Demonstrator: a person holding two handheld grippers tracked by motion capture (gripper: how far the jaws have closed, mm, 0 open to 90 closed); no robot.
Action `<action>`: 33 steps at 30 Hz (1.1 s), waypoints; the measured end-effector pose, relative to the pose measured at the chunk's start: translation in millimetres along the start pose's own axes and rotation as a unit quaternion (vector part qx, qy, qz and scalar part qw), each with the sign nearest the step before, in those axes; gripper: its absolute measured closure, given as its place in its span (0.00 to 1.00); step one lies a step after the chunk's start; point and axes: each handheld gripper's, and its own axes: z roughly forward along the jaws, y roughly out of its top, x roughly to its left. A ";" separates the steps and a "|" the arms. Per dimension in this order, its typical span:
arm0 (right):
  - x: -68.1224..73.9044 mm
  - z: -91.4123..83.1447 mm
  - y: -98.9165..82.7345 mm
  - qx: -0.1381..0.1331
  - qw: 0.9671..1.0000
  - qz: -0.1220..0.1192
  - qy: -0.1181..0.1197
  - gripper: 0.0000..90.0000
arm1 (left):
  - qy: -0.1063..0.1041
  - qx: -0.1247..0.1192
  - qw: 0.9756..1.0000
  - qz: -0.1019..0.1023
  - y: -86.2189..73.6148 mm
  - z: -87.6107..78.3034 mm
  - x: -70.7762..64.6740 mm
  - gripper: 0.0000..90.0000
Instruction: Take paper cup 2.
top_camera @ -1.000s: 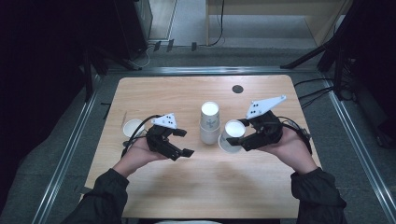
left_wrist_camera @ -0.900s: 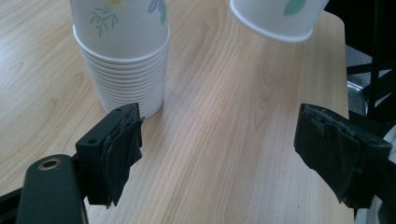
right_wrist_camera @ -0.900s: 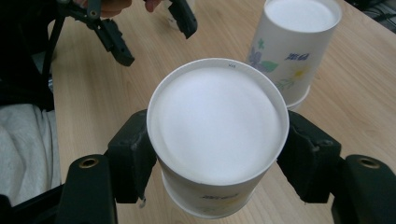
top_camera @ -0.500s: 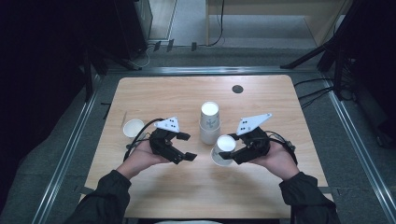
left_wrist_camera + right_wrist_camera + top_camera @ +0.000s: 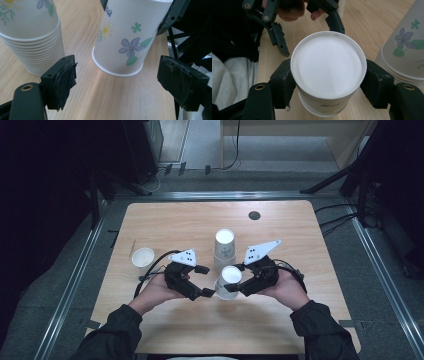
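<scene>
An upside-down paper cup with a flower print [image 5: 229, 281] [image 5: 125, 37] [image 5: 328, 67] sits tilted just over the wooden table [image 5: 300, 230], near its front middle. My right gripper [image 5: 236, 280] [image 5: 328, 85] is shut on its sides, one pad at each side. My left gripper [image 5: 205, 281] [image 5: 122, 80] stands open just left of this cup, its pads [image 5: 66, 80] apart from the cup, which lies ahead of them. The left gripper [image 5: 312, 41] faces the cup from the far side in the right gripper view. A stack of upside-down cups [image 5: 224, 245] [image 5: 32, 37] [image 5: 404, 50] stands right behind.
A single upright cup [image 5: 143, 256] stands near the table's left edge. A small black disc [image 5: 254, 215] lies at the back right. The table's front edge is close under both forearms.
My right gripper has come down and toward the front left with the cup, up to the left gripper. The left gripper has hardly moved.
</scene>
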 end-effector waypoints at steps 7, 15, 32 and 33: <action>4.2 5.5 8.0 -0.007 1.000 -0.008 0.015 0.37 | -0.006 -0.005 1.000 0.006 -0.3 4.0 -4.7 0.17; 6.6 12.1 16.2 -0.015 0.999 -0.012 0.032 0.37 | -0.009 -0.012 1.000 0.004 -3.0 3.9 -8.9 0.17; 7.9 17.1 21.5 -0.025 0.998 -0.006 0.054 0.38 | -0.013 -0.021 1.000 0.014 -4.7 2.7 -11.6 0.26; 7.9 17.2 21.5 -0.025 0.998 -0.006 0.054 0.37 | -0.013 -0.022 1.000 0.015 -4.8 2.0 -11.5 0.27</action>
